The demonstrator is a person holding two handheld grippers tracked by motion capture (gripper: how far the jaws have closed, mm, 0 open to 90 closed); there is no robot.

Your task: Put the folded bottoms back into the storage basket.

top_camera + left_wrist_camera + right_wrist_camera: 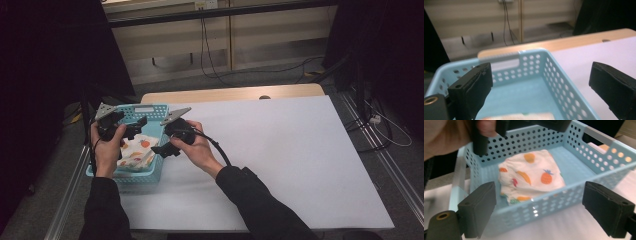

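Starting with the big picture: the white table [280, 160] runs wide and bare to the right and toward the far edge, while all the action sits at its left edge, where the blue basket [145, 172] is parked. Inside it lies the fruit-print cloth [531, 177], bunched in the end of the basket nearest the person, leaving the far end as bare blue floor. Both tools hang over that basket. The right gripper [167, 145] sits at the basket's right wall, aimed leftward across it, and from its own camera the cloth lies straight ahead, just beyond the perforated wall [554, 202] that stands between claw and cloth; its jaws are spread wide with nothing between the pads. The left gripper [131, 129] hovers above the basket's left part, looking along its length toward the far wall, jaws likewise released and empty, with the cloth below its claw at the near end. My read: the left claw is marginally nearer, but either must come in over the rim, since the walls block any level approach.
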